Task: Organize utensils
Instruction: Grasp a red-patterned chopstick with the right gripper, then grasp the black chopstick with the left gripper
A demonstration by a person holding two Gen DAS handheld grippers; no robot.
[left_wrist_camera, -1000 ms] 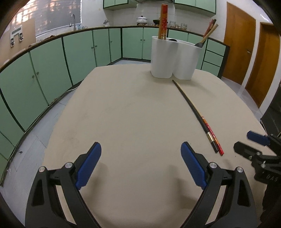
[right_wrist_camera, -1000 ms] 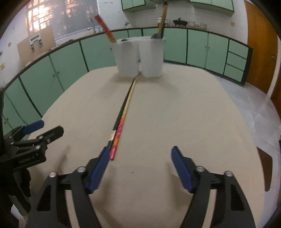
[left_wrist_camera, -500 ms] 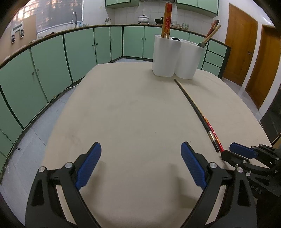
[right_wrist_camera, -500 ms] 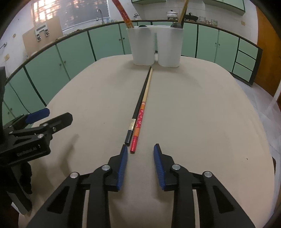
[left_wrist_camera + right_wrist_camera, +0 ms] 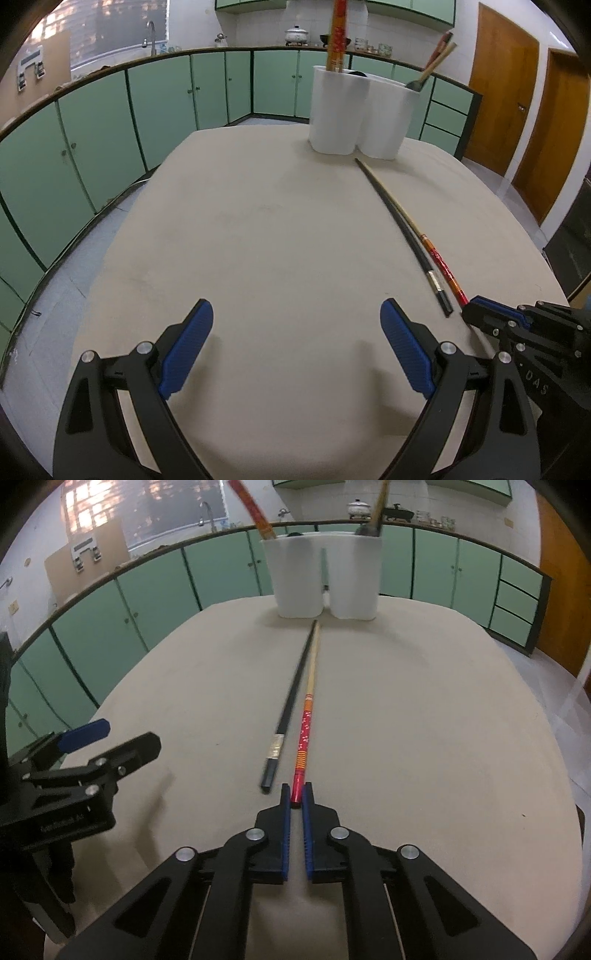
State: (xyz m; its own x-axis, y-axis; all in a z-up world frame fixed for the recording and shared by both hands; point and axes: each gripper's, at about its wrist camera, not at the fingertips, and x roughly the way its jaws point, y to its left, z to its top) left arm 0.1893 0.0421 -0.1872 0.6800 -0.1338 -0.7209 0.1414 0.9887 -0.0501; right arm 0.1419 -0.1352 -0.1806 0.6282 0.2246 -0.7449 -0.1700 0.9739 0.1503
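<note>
Left wrist view: I'm seeing the left gripper (image 5: 295, 347) hanging over bare tabletop (image 5: 280, 240), jaws spread wide, nothing between the blue pads (image 5: 186, 354). Two chopsticks are lying side by side on the right half of the table, running from near the white utensil holder (image 5: 356, 114) back toward me: a black chopstick (image 5: 400, 229) and a red-patterned chopstick (image 5: 441, 269) with a pale bare-wood far half. The holder is sitting at the far end, two joined compartments; the left one is holding red-and-gold chopsticks (image 5: 338, 35), the right one a wooden-handled utensil (image 5: 430, 72), probably a spoon or ladle, the head is too dark to say. The right gripper (image 5: 471, 314) is coming in at the right edge, its tip sitting right at the near end of the red chopstick; from this angle I can't read the contact.

Right wrist view: this settles it. The right gripper (image 5: 296, 797) has just been closing and is now clamped on the near end of the red-patterned chopstick (image 5: 304, 738), both blue pads (image 5: 284, 830) pressing its sides. The stick is still lying flat on the tabletop (image 5: 424, 720), pointing straight away toward the gap between the holder's (image 5: 325, 579) two compartments. The black chopstick (image 5: 291, 709) is lying just left of it, near ends slightly apart, far tips converging, outside the jaws. The left gripper (image 5: 118, 734) is sitting off to the left, open, well apart from both sticks.
</note>
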